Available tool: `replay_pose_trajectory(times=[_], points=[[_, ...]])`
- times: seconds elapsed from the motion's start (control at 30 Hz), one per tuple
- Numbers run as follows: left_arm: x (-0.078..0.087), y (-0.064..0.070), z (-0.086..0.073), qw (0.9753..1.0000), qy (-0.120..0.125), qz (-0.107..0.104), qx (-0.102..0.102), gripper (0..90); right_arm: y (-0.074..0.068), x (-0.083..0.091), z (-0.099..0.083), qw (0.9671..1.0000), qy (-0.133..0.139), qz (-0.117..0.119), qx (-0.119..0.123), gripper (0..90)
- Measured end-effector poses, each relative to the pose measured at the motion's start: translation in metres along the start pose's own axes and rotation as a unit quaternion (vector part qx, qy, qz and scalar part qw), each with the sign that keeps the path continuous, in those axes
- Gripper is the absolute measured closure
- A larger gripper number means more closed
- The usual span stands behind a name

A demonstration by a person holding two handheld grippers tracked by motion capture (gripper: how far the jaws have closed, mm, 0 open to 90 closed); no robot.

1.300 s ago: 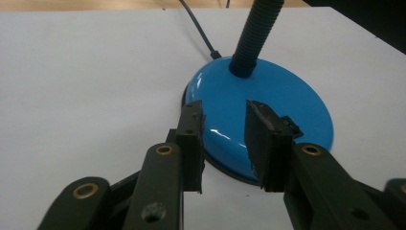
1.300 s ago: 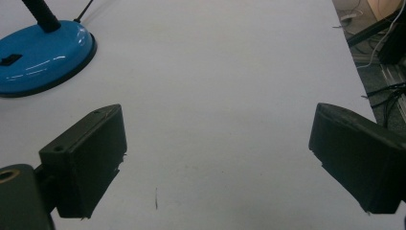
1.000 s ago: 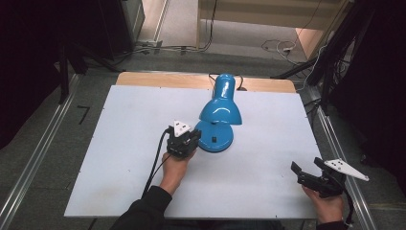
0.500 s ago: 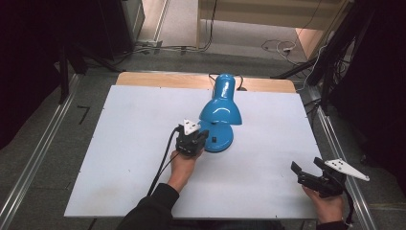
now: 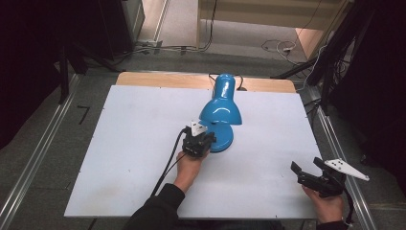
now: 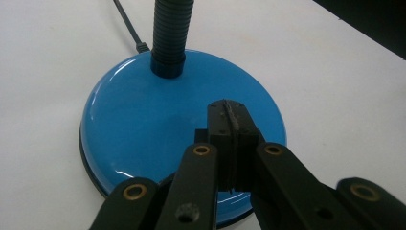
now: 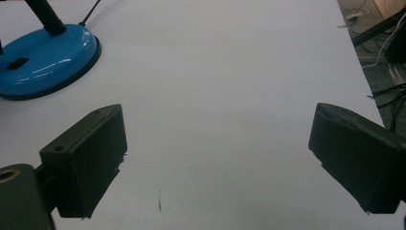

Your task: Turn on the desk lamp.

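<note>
Black jaws of the left gripper (image 6: pixel 229 125) are pressed flat together with nothing between them, their joined tip poised over the near part of the lamp base (image 6: pixel 143 120). A closed tip makes a blunt poker, so this looks like a push aimed at the small black switch (image 7: pixel 17 62) on that base, though whether the tip touches is hard to tell. Just beyond the tip, the ribbed black neck (image 6: pixel 170 33) rises from the base, and the blue shade (image 5: pixel 221 108) hangs over it. Well off to the side, the right gripper (image 5: pixel 311 176) rests near the table (image 5: pixel 129 134) edge, jaws spread wide and empty, apparently kept clear.
</note>
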State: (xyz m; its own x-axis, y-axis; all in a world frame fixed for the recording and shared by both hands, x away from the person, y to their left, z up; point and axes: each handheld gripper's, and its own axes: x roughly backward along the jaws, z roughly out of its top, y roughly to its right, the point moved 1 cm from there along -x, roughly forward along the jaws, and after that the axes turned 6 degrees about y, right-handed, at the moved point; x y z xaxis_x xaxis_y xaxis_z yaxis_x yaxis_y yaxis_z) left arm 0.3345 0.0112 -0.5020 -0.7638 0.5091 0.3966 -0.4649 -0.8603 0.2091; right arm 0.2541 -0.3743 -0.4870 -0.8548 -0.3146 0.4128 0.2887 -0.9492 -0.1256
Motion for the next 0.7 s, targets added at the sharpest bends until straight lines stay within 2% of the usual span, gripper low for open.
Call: replay_pose_trajectory(times=[0.2, 0.3, 0.7], points=[[-0.0044, 0.0022, -0.0032, 1.0000, -0.004, -0.002, 0.001, 90.0, 0.0013, -0.0007, -0.0003, 1.0000, -0.001, 0.000, 0.001, 4.3], [-0.0055, 0.0031, -0.0039, 0.9999, -0.008, -0.004, -0.006, 90.0, 0.0014, -0.0008, -0.0002, 1.0000, 0.000, 0.000, 0.001, 4.3], [-0.0079, 0.0042, -0.0059, 0.9999, -0.009, -0.005, -0.004, 90.0, 0.0019, -0.0009, -0.0002, 1.0000, 0.000, -0.001, 0.001, 4.4]])
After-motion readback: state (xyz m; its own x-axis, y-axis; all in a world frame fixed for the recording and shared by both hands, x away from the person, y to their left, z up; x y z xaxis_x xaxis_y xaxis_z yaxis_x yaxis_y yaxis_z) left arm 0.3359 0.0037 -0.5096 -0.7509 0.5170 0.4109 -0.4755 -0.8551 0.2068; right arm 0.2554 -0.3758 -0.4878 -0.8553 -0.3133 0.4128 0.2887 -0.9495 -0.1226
